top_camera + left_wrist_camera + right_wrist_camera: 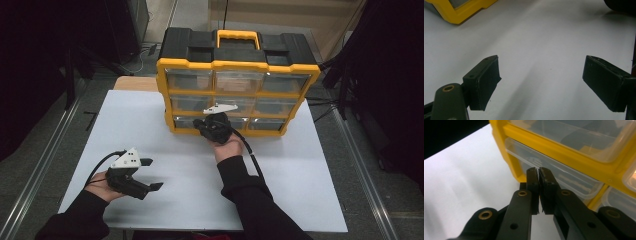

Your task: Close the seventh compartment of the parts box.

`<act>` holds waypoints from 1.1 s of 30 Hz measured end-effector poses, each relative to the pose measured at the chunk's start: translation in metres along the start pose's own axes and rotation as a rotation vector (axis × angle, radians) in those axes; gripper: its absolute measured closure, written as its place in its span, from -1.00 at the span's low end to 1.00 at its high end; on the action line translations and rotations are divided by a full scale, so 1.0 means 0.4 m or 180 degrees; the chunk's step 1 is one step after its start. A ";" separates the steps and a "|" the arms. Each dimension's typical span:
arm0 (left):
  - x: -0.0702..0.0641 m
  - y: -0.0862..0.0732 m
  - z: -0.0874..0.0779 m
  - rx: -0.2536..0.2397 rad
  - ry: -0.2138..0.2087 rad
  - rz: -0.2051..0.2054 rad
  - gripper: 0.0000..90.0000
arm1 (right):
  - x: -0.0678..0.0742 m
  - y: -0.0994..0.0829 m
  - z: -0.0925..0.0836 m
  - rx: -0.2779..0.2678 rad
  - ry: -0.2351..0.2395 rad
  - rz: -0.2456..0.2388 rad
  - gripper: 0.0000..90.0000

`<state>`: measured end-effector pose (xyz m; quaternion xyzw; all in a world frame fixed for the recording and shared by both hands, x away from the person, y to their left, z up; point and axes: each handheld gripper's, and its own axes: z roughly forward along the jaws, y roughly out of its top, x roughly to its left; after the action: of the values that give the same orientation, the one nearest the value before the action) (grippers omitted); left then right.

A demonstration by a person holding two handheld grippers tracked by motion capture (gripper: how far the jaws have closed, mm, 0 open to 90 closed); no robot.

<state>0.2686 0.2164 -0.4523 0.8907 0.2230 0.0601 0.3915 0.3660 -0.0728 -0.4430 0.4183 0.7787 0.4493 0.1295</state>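
A yellow and black drawer organiser [238,85] stands at the far middle of the white bench [165,150], its front turned toward the person, with a yellow carry handle [239,36] on its black top and three rows of clear plastic drawers set in the yellow frame. No brand, label or writing can be read on it in any view; the drawer fronts are plain clear plastic and what lies inside them is too blurred to name. The right claw [212,123] is held at the bottom row of the organiser, at its bottom-left drawer [187,122]. In the right gripper view the right claw [538,171] has its two black jaws pressed together with only a hairline slit between the pads, and nothing clamped in them; the tips sit right at the clear front of that bottom drawer [554,173], just below the yellow crossbar, though whether they actually touch the plastic cannot be told. The grey three-cornered plate on that claw shows against the middle row in the high view, and its cable trails back along the dark sleeve. The left claw [152,174] is well apart from the organiser, low over the near left part of the bench, its jaws spread wide; in the left gripper view the left claw [541,82] has bare white bench between its pads, with a yellow corner of the organiser [461,11] at the upper left.
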 end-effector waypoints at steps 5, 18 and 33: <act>-0.001 0.000 0.001 0.0005 0.0002 -0.0004 -0.69 | 0.004 0.001 -0.008 0.0024 0.0116 -0.0007 0.78; 0.000 0.000 0.001 0.0039 0.0012 0.0003 -0.69 | 0.007 -0.001 -0.041 0.0129 0.0708 0.0004 0.18; -0.001 0.000 0.004 0.0039 0.0013 0.0001 -0.69 | 0.022 -0.021 -0.080 0.0030 0.1133 -0.0300 -0.19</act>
<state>0.2686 0.2151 -0.4535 0.8930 0.2241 0.0607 0.3855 0.3375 -0.0870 -0.4301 0.2959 0.8101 0.5060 0.0087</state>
